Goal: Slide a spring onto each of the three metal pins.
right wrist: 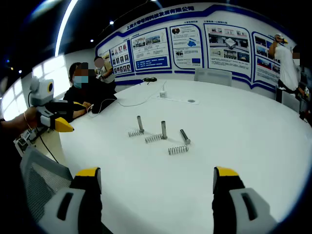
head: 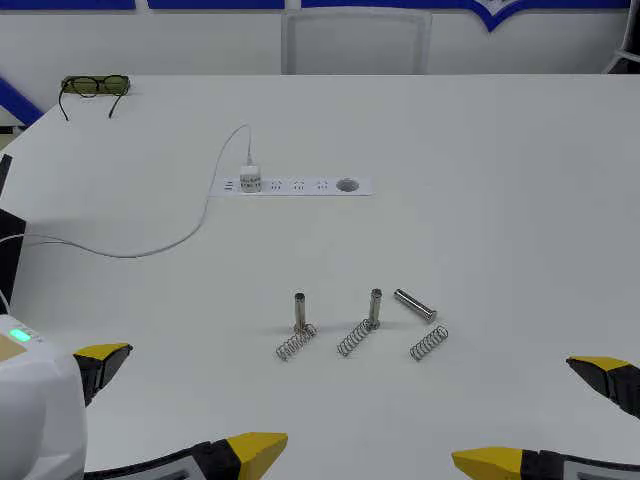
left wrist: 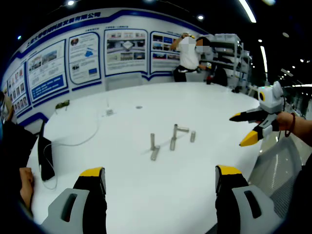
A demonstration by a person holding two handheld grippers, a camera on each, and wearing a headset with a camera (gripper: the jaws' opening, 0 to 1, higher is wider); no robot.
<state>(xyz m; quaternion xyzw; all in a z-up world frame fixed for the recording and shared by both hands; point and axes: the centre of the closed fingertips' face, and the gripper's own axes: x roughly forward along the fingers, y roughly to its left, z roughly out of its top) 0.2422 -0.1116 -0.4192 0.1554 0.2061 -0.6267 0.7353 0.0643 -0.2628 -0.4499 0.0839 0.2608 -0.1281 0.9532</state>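
we are holding the yellow-tipped left gripper (head: pixel 178 400) and right gripper (head: pixel 545 412), jaws wide apart, near coiled wire springs (head: pixel 353 338) and silver metal pins (head: pixel 375 308).

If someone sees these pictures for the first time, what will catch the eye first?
On the white table, the left pin and the middle pin stand upright, while the right pin lies on its side. A loose spring lies near each: left spring, middle spring, right spring. The left gripper and the right gripper are open, holding nothing.
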